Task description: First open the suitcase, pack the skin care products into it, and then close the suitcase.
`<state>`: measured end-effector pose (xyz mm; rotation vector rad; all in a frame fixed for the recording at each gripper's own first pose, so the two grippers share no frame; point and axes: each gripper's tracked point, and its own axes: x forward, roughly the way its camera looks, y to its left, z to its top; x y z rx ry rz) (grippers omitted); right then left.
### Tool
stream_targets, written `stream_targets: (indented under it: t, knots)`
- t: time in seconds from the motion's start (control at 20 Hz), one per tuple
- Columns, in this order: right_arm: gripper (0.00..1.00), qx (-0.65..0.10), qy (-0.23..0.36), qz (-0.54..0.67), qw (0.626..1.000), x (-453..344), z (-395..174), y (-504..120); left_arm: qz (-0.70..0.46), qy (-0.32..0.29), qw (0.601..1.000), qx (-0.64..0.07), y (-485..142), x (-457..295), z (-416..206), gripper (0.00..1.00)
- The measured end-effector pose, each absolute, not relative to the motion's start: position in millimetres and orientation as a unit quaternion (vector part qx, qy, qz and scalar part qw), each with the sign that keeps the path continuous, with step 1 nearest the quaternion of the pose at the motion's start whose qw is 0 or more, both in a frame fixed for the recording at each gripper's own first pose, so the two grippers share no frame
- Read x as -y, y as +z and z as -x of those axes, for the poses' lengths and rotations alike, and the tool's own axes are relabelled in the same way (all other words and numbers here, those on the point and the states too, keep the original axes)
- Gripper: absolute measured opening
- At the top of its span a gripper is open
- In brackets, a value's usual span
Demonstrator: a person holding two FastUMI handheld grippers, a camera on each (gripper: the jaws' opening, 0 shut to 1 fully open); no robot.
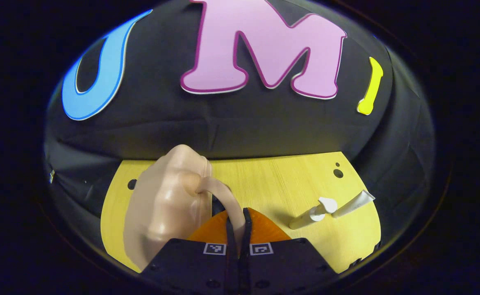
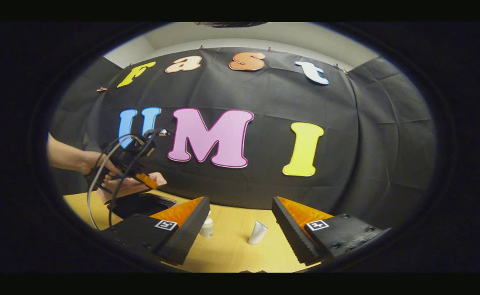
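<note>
In the left gripper view the left gripper (image 1: pixel 237 229) has its two fingers drawn close together, and the curved beige handle (image 1: pixel 223 196) of the suitcase runs down between them, so the fingers are clamped on it. The suitcase (image 1: pixel 164 205), a smooth beige shell, fills the space to the left of the fingers and stands over the yellow wooden table (image 1: pixel 272 180). To the right on the table, well apart from the suitcase, lie two skin care items side by side: a pump bottle (image 1: pixel 311 215) on its side with its white pump head up, and a white tube (image 1: pixel 352 204) just beside it, its flat crimped end pointing away to the right. In the right gripper view the right gripper (image 2: pixel 240 227) hangs above the near edge of the table (image 2: pixel 231 254) with its fingers spread wide and nothing between them. Past the gap the tube (image 2: pixel 258 232) shows, and the bottle (image 2: pixel 207 227) peeks out from behind the left-hand finger. At the far left of this view a hand (image 2: pixel 96 164) holds the other gripper (image 2: pixel 135 162), trailing cables, tilted down over the suitcase's lid (image 2: pixel 135 184), which is raised at an angle above a dark open interior (image 2: pixel 139 204). From here I cannot tell how far the lid is lifted.
</note>
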<state>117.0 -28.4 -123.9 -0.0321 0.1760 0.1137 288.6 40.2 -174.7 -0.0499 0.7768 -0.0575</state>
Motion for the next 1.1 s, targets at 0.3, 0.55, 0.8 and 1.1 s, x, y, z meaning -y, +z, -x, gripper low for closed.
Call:
stream_targets:
  t: [0.3, 0.55, 0.8, 1.1]
  knots:
    - [1.0, -0.074, 0.05, 0.036, 0.995, -12.1, -107.8, -101.5, -0.023, 0.015, 0.926, -0.377, -111.6, -184.7, -265.8, 0.06]
    - [0.98, -0.087, 0.042, 0.041, 0.995, -39.2, -99.1, -108.3, -0.068, 0.068, 0.914, -0.395, -129.3, -304.2, -243.2, 0.06]
    - [0.97, -0.116, 0.03, 0.048, 0.992, -64.3, -88.5, -143.2, -0.137, 0.139, 0.892, -0.407, -182.3, -441.1, -228.0, 0.06]
    - [0.96, -0.121, 0.022, 0.067, 0.99, -86.7, -82.1, -170.0, -0.123, 0.179, 0.876, -0.431, -292.4, -507.6, -224.2, 0.06]
